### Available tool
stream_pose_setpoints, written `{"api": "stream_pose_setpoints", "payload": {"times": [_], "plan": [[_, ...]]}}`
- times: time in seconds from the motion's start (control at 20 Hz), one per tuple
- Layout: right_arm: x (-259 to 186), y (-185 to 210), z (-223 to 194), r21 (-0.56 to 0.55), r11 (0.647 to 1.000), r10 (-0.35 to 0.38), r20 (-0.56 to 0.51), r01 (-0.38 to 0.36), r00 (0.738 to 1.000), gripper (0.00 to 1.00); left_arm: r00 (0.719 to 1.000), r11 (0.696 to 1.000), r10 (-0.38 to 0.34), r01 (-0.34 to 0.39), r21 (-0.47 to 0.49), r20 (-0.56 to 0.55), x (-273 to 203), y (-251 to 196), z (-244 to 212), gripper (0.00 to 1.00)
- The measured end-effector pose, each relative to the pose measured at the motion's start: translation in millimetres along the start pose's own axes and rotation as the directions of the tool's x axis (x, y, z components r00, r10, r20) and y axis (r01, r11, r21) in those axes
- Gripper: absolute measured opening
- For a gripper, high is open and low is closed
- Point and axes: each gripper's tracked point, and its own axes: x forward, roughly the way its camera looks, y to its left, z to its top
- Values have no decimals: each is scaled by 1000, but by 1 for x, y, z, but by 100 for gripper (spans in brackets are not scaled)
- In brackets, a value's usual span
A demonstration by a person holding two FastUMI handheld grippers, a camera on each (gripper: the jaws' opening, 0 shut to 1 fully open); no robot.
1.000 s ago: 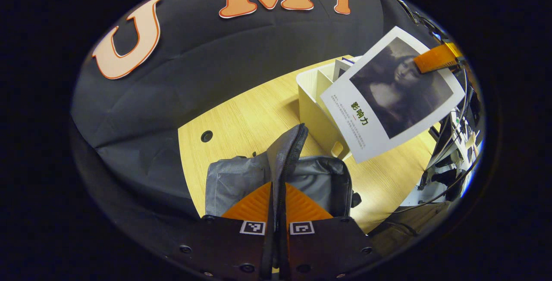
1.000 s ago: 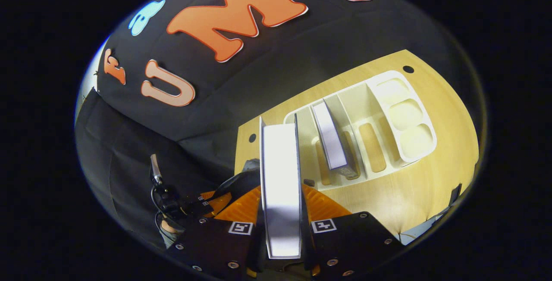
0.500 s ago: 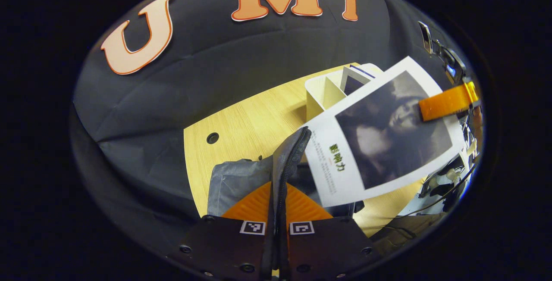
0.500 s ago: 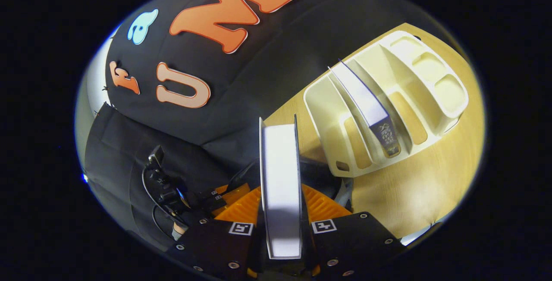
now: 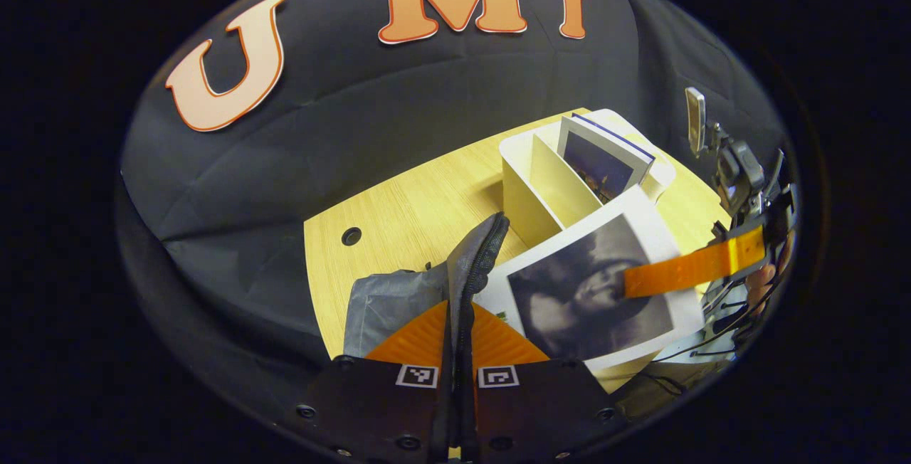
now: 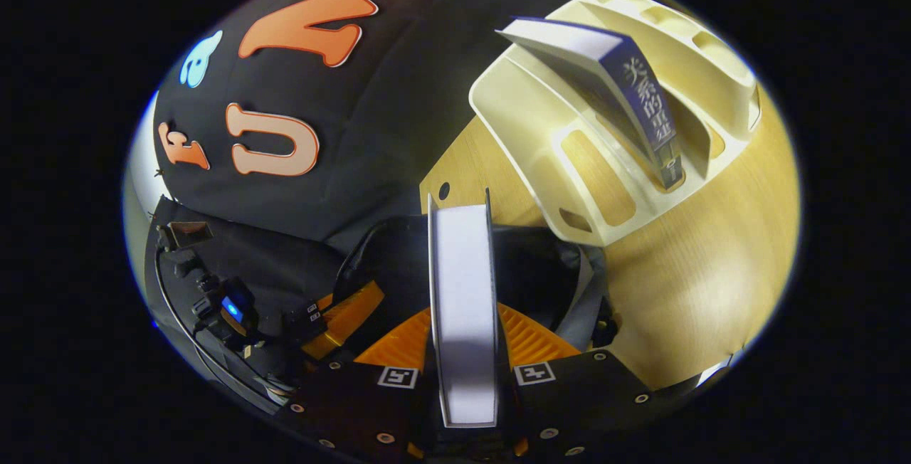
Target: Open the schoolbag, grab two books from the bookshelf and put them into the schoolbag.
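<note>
**Inspector A:** Containers first. What is in them?

**Inspector B:** The grey schoolbag (image 5: 388,300) lies on the tabletop (image 5: 406,208) with its opening lifted. The left hand-held gripper (image 5: 459,350) has both fingers pressed together on the zipped flap edge (image 5: 478,257), holding it up. A white-bordered book (image 5: 591,293) with a dark cover picture is tilted over the mouth of the bag, its lower corner just at the opening. How far in it sits, I cannot tell.

**Inspector A:** Who holds that book?

**Inspector B:** The right hand-held gripper (image 6: 462,371), clamped on it; in the right gripper view the book's page edge (image 6: 462,307) stands upright between its fingers. In the left gripper view one finger (image 5: 687,270) of that gripper lies across the cover.

**Inspector A:** And the bookshelf?

**Inspector B:** The cream bookshelf (image 6: 541,144) stands just beside the bag. One dark-spined book (image 6: 626,101) leans in a middle slot; the other slots I can see hold nothing.

**Inspector A:** Edges and room?

**Inspector B:** Bare tabletop lies to the right of the bookshelf and behind the bag, up to the black wall cloth.

**Inspector A:** Counts?

**Inspector B:** Two books, one bag, one bookshelf, two grippers.
</note>
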Motion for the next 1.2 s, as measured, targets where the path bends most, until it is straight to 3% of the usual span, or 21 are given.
{"api": "stream_pose_setpoints", "payload": {"times": [0.7, 0.95, 1.05, 1.15, 1.2], "plan": [[91, -8, -24, 178, 980, 80, 70, -91, 994, 34, 1000, 1000, -5, 5, 6, 31, -4, -7, 0, 6], [107, -9, -39, 165, 985, 43, -8, -41, 999, 36, 1000, 1000, 11, -11, -7, 18, 0, -3, -3, 6], [102, -18, -44, 156, 988, -4, -75, 15, 997, 39, 1000, 1000, 14, -13, -23, 19, -1, -2, -3, 6], [92, -38, -43, 82, 992, -85, -101, 93, 991, 52, 1000, 999, 22, -22, -25, 18, 0, 1, -4, 4], [84, -49, -42, 31, 991, -125, -114, 129, 986, 75, 999, 999, 28, -28, -25, 16, 0, 1, -3, 6]]}}
